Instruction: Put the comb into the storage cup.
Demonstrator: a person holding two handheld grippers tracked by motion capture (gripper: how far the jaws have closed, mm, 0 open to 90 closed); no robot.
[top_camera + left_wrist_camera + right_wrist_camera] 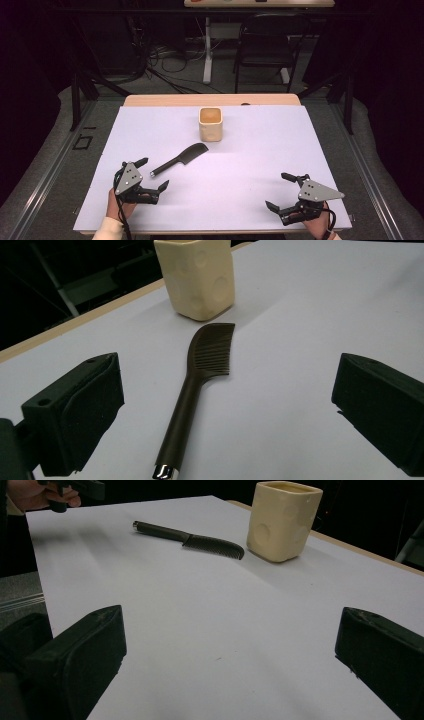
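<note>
The black comb (181, 159) is seen lying flat on the white-covered bench (260, 165), its toothed end just short of the cream cup (210, 123), not touching it. The left tongs (153, 174) are held wide open with nothing gripped, lined up right at the comb's handle end, which sits between the jaws in the left gripper view. The right tongs (281, 190) are spread wide too, empty, parked well apart from the comb near the bench's front right.

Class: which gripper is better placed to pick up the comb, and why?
Left. The left gripper is open right by the comb handle, which lies between its jaws in its own view. The right gripper is open too, but far across the table.
</note>
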